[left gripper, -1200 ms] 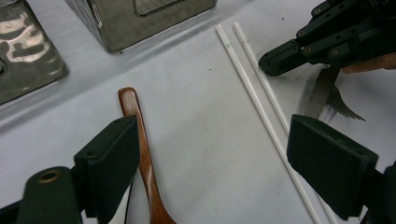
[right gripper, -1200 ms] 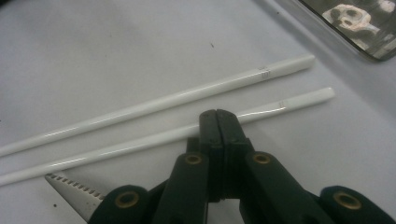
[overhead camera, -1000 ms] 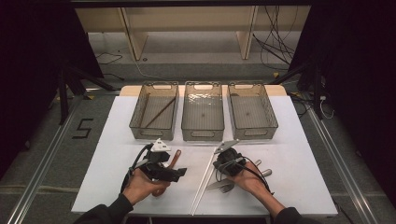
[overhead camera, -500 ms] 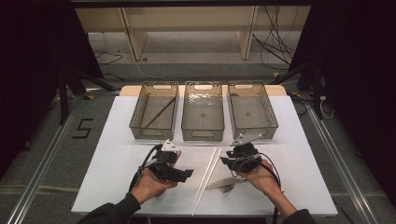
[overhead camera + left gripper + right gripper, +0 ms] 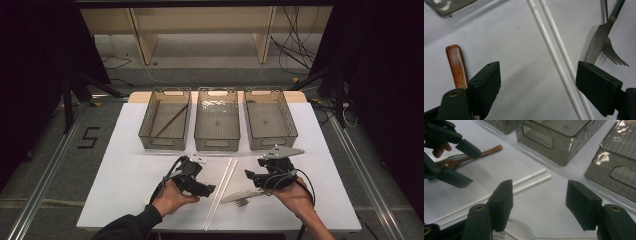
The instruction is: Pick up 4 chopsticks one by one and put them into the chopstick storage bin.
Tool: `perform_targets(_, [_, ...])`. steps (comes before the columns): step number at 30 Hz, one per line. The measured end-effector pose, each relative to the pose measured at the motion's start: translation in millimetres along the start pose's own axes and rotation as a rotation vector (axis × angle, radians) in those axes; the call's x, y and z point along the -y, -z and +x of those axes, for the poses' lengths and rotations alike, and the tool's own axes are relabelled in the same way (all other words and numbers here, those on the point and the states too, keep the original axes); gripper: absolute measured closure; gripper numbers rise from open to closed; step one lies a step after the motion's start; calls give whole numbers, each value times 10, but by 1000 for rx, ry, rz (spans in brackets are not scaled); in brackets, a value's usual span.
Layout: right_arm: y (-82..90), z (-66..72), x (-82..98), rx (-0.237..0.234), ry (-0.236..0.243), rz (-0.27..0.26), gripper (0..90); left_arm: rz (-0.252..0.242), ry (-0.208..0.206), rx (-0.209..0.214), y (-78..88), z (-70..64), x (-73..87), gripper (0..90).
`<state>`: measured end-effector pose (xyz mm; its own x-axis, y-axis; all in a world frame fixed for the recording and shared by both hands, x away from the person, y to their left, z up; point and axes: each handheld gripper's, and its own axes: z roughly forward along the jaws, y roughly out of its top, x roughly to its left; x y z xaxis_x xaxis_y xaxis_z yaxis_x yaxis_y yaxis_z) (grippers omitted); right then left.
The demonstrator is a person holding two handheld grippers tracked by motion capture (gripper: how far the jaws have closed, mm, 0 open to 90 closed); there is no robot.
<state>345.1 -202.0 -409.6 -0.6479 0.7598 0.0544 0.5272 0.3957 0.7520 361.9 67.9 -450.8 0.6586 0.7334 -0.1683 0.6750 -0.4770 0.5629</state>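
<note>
sorting looks barely begun: a dark stick lies in the far left bin (image 5: pixel 165 120), while the white chopsticks (image 5: pixel 221 191), knife (image 5: pixel 599 41), fork (image 5: pixel 242 202) and brown-handled spoon (image 5: pixel 456 65) lie on the near table (image 5: pixel 125 165). the left gripper (image 5: pixel 207 190) is released beside the chopsticks; the right gripper (image 5: pixel 250 177), its jaws just opening, holds nothing.

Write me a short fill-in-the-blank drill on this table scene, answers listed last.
Behind the cutlery stand ___ clear bins in a row.
The pair of chopsticks on the table is ___ in colour.
The right gripper has its jaws ___, with nothing between them.
The spoon beside the left gripper has a ___ handle.
Missing words: three; white; open; wooden
</note>
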Motion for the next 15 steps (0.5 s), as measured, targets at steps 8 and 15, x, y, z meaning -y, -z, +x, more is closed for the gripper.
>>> perform_targets(8, [111, 30, 49, -3, -13, -17, 372, 42, -29, -3, -106, -121, 3, 198])
perform_targets(15, [149, 55, 69, -9, -13, -23, 369, 62, -64, -21, -210, -193, 23, 263])
